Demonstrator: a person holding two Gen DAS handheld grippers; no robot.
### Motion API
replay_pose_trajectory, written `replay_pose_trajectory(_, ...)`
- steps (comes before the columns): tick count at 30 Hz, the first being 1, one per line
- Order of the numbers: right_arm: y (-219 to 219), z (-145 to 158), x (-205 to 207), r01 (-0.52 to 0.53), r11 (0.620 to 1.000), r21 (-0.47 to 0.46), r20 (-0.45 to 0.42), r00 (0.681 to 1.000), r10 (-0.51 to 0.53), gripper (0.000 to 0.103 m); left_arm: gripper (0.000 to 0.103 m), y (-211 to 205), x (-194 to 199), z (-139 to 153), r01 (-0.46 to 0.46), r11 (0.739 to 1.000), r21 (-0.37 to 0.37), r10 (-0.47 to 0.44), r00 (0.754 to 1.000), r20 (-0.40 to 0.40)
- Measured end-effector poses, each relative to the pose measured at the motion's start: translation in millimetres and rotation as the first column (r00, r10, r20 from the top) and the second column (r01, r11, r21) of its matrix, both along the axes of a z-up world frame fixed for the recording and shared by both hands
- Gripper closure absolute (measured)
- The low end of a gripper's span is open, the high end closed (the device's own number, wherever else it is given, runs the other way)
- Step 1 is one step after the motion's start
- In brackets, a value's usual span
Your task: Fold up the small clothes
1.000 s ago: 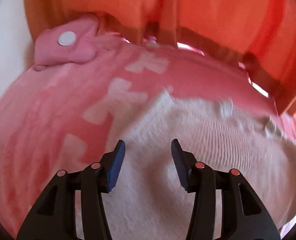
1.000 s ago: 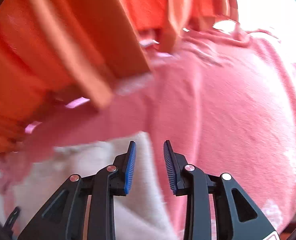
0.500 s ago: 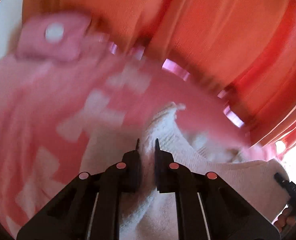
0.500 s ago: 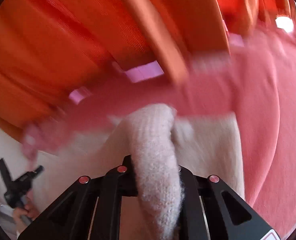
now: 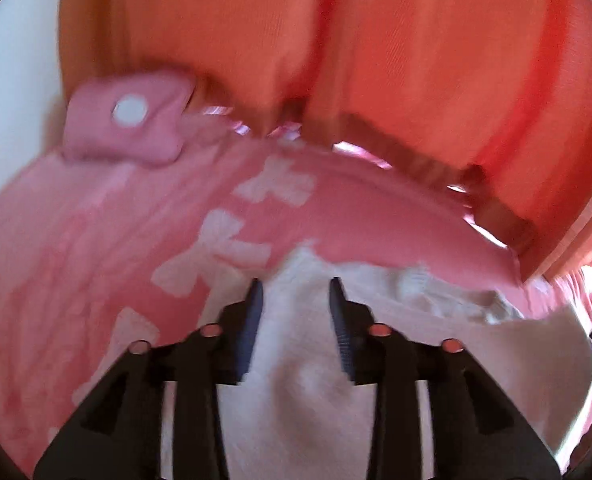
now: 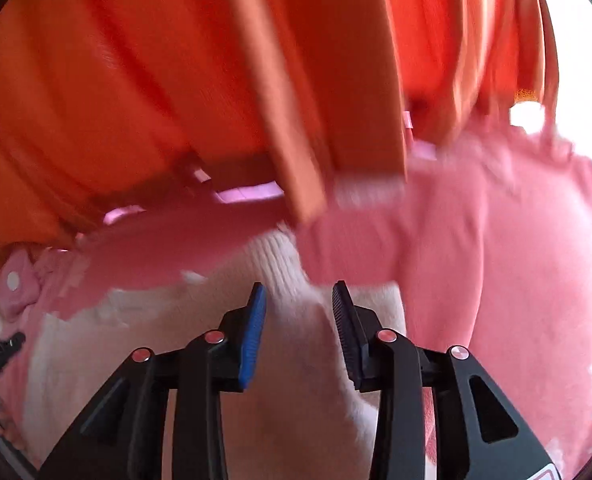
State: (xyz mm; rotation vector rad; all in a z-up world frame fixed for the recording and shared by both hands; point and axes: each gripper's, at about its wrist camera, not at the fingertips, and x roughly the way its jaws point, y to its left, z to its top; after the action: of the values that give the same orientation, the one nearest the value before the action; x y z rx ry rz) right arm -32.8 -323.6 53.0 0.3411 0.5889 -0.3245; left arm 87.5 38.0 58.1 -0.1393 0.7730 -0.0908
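Cream knit, soft and fuzzy, fills the lower middle of both wrist views: a small white garment (image 5: 436,360) lying spread on a pink blanket (image 5: 76,260) that covers the bed. No container shows in either view; the garment lies loose on the blanket.

In the left view the left tool (image 5: 294,292) hangs over the garment's near-left part, its blue ribbed pads (image 5: 252,320) apart with knit showing in the gap below them. Its jaws have just been opening, and nothing is pinched between them. The garment's far edge is rumpled into small bumps to the right of the tool, and a paler ribbed band runs along it.

In the right view the right tool (image 6: 298,296) sits above a raised ribbed fold of the same garment (image 6: 280,264), which runs up from between the fingers toward the blanket's edge. Its jaws too have just been opening; the pads stand clear of the fold on either side, not pressing it. The tip of the other tool shows at the far left edge of this view.

The blanket is plush, pink with pale bow-shaped patches (image 5: 220,252) to the left of the garment. A small pink pillow (image 5: 128,120) with a white round spot lies at the bed's far corner. Behind hang orange curtains (image 5: 376,60) in heavy pleats, their hems just above the blanket. Both views are blurred.
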Motion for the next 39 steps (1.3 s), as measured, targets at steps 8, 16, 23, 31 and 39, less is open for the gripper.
replay_pose_trajectory(8,116.0,-65.1,53.9,-0.422,0.904,0.062,-0.363,0.834,0.415,0.07,0.067,-78.8,-32.3,-41.3,0.235,0.949,0.212,-0.213,0.97,-0.119)
replay_pose_trajectory(16,88.7,-68.8,57.4,-0.325,0.946,-0.015,-0.388,0.874,0.294,0.071,0.065,-76.7,-29.6,-60.8,0.236,0.937,0.258,-0.2,0.967,-0.16)
replay_pose_trajectory(23,-23.5,-55.6,26.3,0.03,0.991,0.134,-0.268,0.963,0.007,0.065,0.064,-74.1,-25.9,-59.9,0.23,0.942,0.245,-0.193,0.967,-0.166)
replay_pose_trajectory(31,-77.0,-70.8,26.4,0.141,0.936,0.322,-0.215,0.974,-0.073,0.057,0.058,-72.8,-21.9,-57.3,0.208,0.949,0.235,-0.172,0.971,-0.163)
replay_pose_trajectory(39,-73.7,-80.8,36.4,0.127,0.929,0.348,-0.256,0.966,-0.036,0.039,0.057,-73.0,-18.9,-58.1,0.201,0.949,0.244,-0.164,0.973,-0.164)
